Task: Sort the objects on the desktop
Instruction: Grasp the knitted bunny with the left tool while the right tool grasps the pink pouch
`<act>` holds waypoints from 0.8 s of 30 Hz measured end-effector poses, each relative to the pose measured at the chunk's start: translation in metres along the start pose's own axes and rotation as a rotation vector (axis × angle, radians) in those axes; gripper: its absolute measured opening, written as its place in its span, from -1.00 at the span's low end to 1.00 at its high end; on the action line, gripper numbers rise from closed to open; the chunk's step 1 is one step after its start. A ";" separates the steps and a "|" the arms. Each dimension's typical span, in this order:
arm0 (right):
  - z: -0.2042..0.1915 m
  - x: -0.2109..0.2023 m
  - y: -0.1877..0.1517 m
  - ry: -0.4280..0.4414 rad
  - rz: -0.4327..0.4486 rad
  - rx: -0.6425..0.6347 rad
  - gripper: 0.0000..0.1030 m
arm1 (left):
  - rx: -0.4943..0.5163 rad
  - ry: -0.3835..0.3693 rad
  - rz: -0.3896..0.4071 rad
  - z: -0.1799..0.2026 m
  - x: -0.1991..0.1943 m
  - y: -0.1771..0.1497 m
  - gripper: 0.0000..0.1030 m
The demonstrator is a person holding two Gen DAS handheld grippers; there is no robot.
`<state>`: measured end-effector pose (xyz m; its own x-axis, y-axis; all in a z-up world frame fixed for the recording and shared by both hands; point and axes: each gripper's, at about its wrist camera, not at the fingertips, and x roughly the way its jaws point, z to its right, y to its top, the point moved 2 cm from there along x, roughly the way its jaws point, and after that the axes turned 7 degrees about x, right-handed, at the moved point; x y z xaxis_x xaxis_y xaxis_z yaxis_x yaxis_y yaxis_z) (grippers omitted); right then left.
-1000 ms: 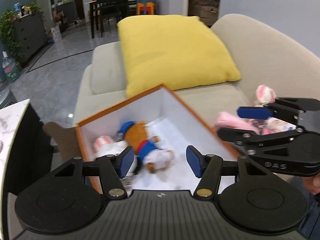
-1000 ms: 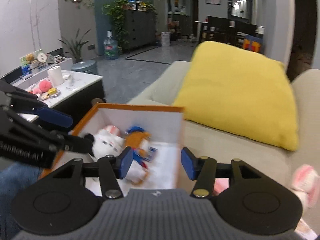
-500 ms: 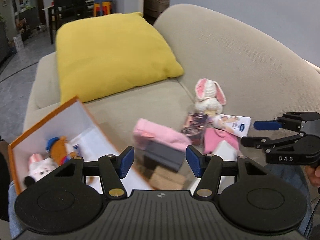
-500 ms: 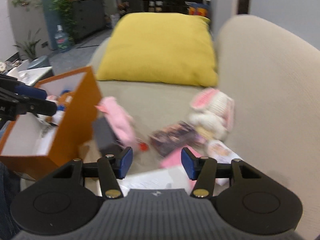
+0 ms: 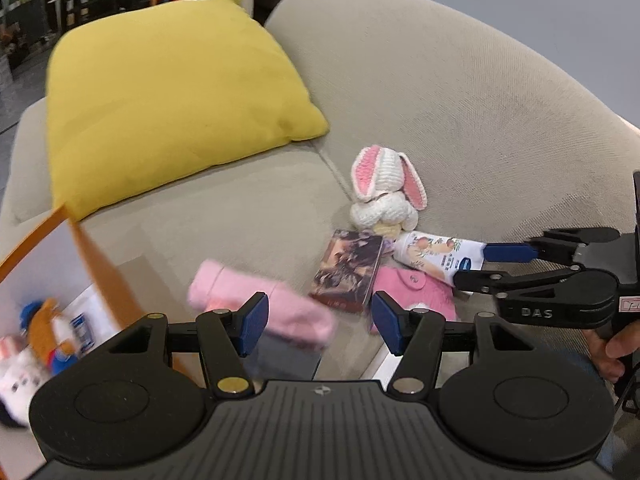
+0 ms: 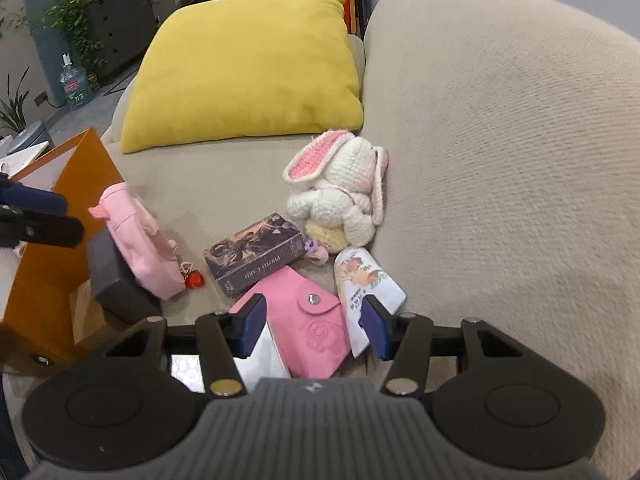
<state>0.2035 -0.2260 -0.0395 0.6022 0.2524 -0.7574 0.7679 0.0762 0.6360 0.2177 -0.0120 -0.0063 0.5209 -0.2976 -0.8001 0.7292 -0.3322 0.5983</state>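
With the right gripper (image 6: 312,326) empty, its fingers closing above the pink pouch (image 6: 304,328) on the sofa (image 6: 500,160), and the left gripper (image 5: 318,320) wide, lower squarely before pinching the flap.

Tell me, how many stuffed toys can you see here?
3, maybe more hidden. A crochet bunny sits on the sofa against its backrest. A white plush and an orange-and-blue one lie blurred inside the orange box.
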 end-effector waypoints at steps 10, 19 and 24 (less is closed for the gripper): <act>-0.007 0.055 0.045 -0.073 0.007 -0.053 -0.60 | 0.024 -0.064 -0.032 0.002 0.081 0.053 0.32; 0.011 0.089 0.045 -0.112 -0.010 -0.050 -0.89 | 0.025 -0.145 -0.099 -0.001 0.160 0.081 0.38; 0.007 0.098 0.041 -0.138 0.000 -0.103 -0.88 | 0.007 -0.170 -0.082 -0.004 0.173 0.089 0.48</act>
<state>0.2956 -0.2048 -0.0882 0.6316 0.1180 -0.7663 0.7460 0.1765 0.6421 0.3746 -0.0890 -0.0918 0.3771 -0.4162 -0.8274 0.7624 -0.3677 0.5325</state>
